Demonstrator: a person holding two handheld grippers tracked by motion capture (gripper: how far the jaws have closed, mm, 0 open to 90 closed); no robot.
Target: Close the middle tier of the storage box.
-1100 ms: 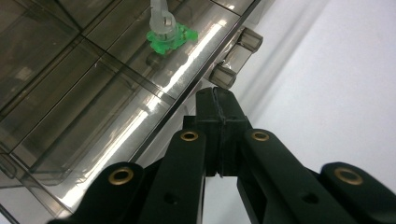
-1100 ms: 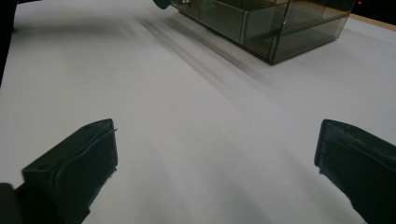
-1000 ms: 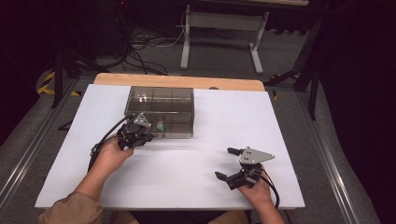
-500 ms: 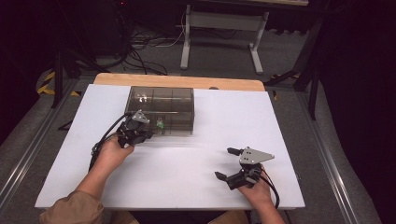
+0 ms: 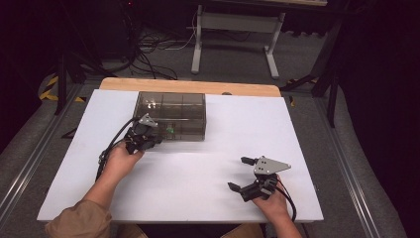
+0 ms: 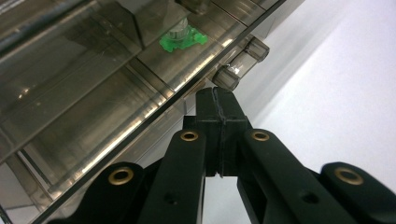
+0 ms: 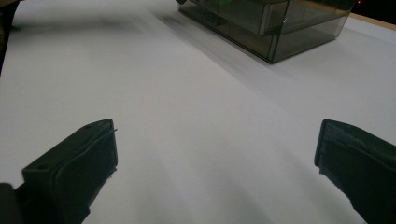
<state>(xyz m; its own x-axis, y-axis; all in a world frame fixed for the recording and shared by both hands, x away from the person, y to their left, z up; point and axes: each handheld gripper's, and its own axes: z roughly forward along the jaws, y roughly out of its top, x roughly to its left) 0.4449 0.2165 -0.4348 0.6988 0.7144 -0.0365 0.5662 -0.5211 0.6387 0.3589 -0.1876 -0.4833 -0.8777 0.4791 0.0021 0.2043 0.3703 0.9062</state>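
The left claw (image 5: 154,141) sits with its jaws pressed together, nothing between them, its tip right at the near front edge of a smoky clear plastic box (image 5: 171,115) with compartments. In the left gripper view the shut tip (image 6: 218,105) lies just below a small clear latch (image 6: 242,61) that juts from the front wall of the box; whether the tip touches the latch cannot be told, but it is just beside it. Beyond the tip, inside one of the compartments, lies a small green part (image 6: 182,37) with a pale round cap on it.

The right claw (image 5: 243,173) rests low over the white tabletop (image 5: 198,173), well apart from the box, with its jaws spread wide and nothing between them. In the right gripper view the two black pads (image 7: 79,158) stand far apart at the bottom corners, bare white tabletop lies between them, and the box (image 7: 280,28) is far ahead of this claw, up and to the right. A person's hand (image 5: 121,159) holds the left claw from behind, a cable trailing off beside it.
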